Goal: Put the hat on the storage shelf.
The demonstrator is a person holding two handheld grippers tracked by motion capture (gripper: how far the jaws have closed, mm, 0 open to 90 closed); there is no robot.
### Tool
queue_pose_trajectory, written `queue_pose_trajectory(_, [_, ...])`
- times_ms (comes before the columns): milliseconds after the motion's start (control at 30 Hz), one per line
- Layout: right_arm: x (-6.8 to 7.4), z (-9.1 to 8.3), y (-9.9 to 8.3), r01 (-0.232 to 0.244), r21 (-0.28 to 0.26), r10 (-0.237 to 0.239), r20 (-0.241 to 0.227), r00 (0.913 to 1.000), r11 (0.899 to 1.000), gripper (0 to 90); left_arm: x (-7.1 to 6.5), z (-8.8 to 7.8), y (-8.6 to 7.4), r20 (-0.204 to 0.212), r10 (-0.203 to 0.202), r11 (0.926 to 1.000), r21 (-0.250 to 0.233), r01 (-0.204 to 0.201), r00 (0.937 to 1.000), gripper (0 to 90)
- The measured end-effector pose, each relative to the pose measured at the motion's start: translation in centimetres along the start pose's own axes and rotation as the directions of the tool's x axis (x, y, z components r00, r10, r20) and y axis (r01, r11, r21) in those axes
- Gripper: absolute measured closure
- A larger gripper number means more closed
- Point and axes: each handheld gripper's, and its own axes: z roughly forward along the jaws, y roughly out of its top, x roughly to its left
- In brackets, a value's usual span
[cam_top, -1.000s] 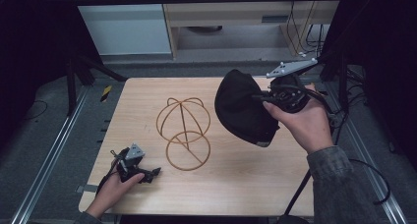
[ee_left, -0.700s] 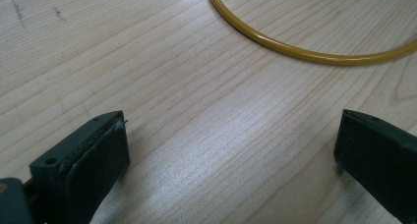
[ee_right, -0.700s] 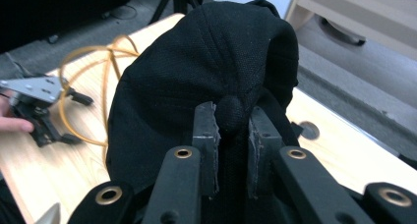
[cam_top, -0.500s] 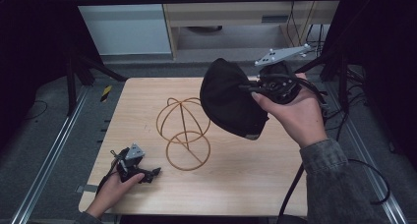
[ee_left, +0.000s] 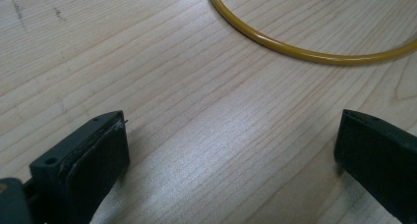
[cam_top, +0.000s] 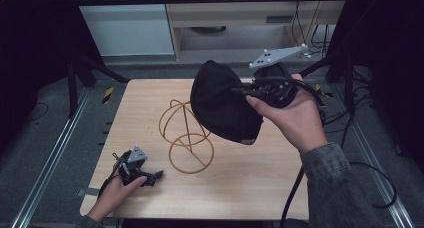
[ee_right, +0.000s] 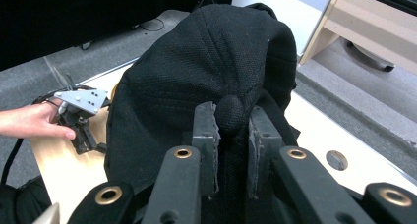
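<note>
High view shows the black cap [cam_top: 222, 105] in the air over the far right part of the table [cam_top: 260, 188], hanging just right of and partly above the yellow wire hat stand [cam_top: 187, 138]; against the pictures from a second ago it has come up and leftward, from a spot well right of the stand toward its domed top. That suggests the cap is being brought over to be set on the stand, with the lowering not yet done. The right gripper [ee_right: 231, 135] is clamped on the cap, its jaws pinching the fabric at the crown button. The left gripper [cam_top: 145, 177] lies low at the near left of the table, in the same spot as before, jaws wide apart with nothing but bare wood between them, the stand's base ring just beyond. Counted: one cap, one wire stand, two grippers, one table.
</note>
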Motion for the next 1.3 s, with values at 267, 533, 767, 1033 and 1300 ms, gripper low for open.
queue_pose_trajectory(267, [0.9, 1.4, 1.4, 0.029, 0.007, -0.029, -0.035, 0.9990, 1.000, 77.8, 0.0, 0.0, 0.0, 0.000, 0.002, 1.0000, 0.001, -0.002, 1.0000, 0.0])
queue_pose_trajectory(533, [1.4, 3.0, 2.9, 0.054, 0.017, -0.053, -0.067, 0.9964, 0.998, 77.6, 0.0, 0.0, 0.0, 0.000, 0.002, 1.0000, 0.001, -0.002, 1.0000, 0.0])
queue_pose_trajectory(767, [1.6, 4.6, 4.6, 0.068, 0.038, -0.064, -0.098, 0.9931, 0.997, 77.5, 0.0, 0.0, 0.0, 0.000, 0.002, 1.0000, 0.001, -0.002, 1.0000, 0.0])
queue_pose_trajectory(1033, [2.1, 6.1, 5.4, 0.088, 0.064, -0.080, -0.115, 0.9902, 0.994, 77.4, 0.0, 0.0, 0.0, 0.000, 0.002, 1.0000, 0.001, -0.002, 1.0000, 0.0])
queue_pose_trajectory(1300, [2.3, 7.6, 5.8, 0.089, 0.087, -0.077, -0.134, 0.9880, 0.992, 77.1, 0.0, 0.0, 0.0, 0.000, 0.002, 1.0000, 0.001, -0.002, 1.0000, 0.0])
